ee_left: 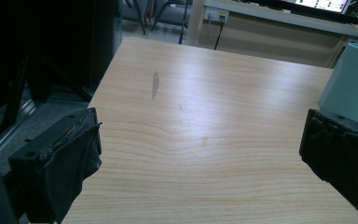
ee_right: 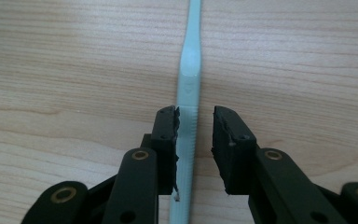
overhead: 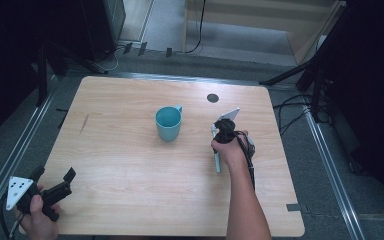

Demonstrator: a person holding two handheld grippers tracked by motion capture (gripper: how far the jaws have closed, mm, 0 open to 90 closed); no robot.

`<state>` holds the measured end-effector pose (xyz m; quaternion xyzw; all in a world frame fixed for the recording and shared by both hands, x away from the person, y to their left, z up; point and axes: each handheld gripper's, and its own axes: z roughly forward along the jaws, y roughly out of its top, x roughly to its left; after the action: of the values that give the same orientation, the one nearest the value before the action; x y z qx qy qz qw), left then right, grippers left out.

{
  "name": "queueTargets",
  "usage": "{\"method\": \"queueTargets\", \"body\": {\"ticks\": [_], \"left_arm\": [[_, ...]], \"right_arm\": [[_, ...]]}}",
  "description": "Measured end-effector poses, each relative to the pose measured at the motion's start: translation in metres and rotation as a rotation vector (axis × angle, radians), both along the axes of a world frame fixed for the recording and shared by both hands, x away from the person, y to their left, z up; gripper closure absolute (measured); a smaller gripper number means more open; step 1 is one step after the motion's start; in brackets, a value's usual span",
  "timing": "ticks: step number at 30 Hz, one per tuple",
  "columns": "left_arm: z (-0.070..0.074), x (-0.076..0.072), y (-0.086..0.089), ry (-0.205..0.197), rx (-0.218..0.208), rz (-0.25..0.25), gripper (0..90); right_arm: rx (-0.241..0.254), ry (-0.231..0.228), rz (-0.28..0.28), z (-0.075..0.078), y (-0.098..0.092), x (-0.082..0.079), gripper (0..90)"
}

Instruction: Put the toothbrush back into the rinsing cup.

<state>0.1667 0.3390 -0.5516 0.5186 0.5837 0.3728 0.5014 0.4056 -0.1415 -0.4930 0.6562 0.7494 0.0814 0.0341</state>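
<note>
A pale blue, slim plastic handle [ee_right: 189, 79] lies flat on the wooden table [overhead: 130, 165], right of centre, and pokes out below my right hand as the handle [overhead: 217, 164]. My right gripper [ee_right: 195, 116] points down over it with the handle between its jaws. The left pad [ee_right: 171, 126] touches the handle, while a gap shows at the right pad, so the gripper is open. A teal cup [overhead: 168, 123] stands upright mid-table, left of that hand. My left gripper [overhead: 54, 175] rests at the near left corner, wide open with nothing in it; the cup [ee_left: 349, 84] shows beyond its right jaw.
A black round hole [overhead: 212, 98] sits in the tabletop near the far edge. A grey smudge [overhead: 84, 123] marks the wood at the left. Black stands and cables ring the table on the floor.
</note>
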Motion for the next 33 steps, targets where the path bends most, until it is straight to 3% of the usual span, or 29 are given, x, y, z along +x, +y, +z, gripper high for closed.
{"method": "queueTargets", "body": {"ticks": [11,16,24,28,29,30,31,33], "left_arm": [[0.0,0.0,0.0,0.004,0.006,-0.002,0.0],[0.0,0.0,0.0,0.005,0.003,-0.003,0.0],[0.0,0.0,0.0,0.005,-0.002,-0.004,0.0],[0.0,0.001,0.0,0.007,-0.001,-0.003,0.0],[0.0,0.0,0.001,0.007,-0.001,-0.003,0.0],[0.0,0.0,0.001,0.007,-0.001,-0.003,0.0],[0.0,0.001,0.001,0.006,-0.003,-0.002,0.0],[0.0,0.001,0.001,0.007,-0.002,-0.002,0.0]], "right_arm": [[-0.036,0.027,-0.015,-0.007,0.01,0.003,77.1],[-0.029,0.041,-0.025,-0.01,0.013,0.004,80.0],[-0.04,0.031,-0.04,-0.011,0.017,0.004,84.8],[-0.029,-0.007,-0.052,-0.005,0.015,0.004,84.9],[-0.007,-0.04,-0.059,-0.001,0.013,0.004,84.9],[-0.007,-0.04,-0.059,-0.001,0.013,0.004,84.9],[0.001,-0.074,-0.053,0.005,0.011,0.004,84.9],[0.005,-0.099,-0.06,0.008,0.009,0.003,84.9]]}}
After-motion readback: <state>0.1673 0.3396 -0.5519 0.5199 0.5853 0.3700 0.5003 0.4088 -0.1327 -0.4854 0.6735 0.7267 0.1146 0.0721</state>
